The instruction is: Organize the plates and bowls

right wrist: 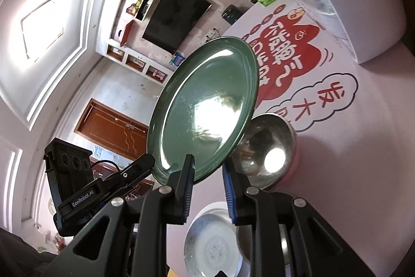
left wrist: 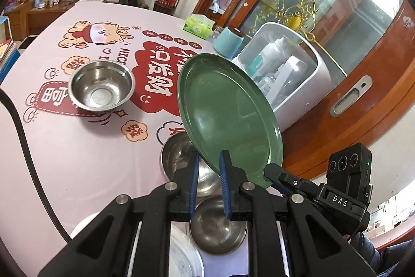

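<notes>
The left tool (left wrist: 209,164) pinches the lower rim of a round dark-green metal plate (left wrist: 228,116), its blue pads (left wrist: 225,188) pressed onto the edge. The right tool (right wrist: 207,168) pinches the same plate (right wrist: 205,108) at another part of its rim, so the plate hangs tilted between the two, clear of the pink printed counter (left wrist: 77,147).

Just below and behind the left tool's fingertips sits a steel bowl (left wrist: 179,155) on the counter, partly hidden by the plate. A second steel bowl (left wrist: 218,227) lies under the tool's fingers, closer to the camera. A third steel bowl (left wrist: 101,85) stands well apart, ahead and to the left of the left tool (it sits on the red cartoon print).

Below the right tool lies a white patterned plate (right wrist: 212,245). Beyond the green plate, to the right of the left tool, stands a white cabinet with a clear lid (left wrist: 293,77).
</notes>
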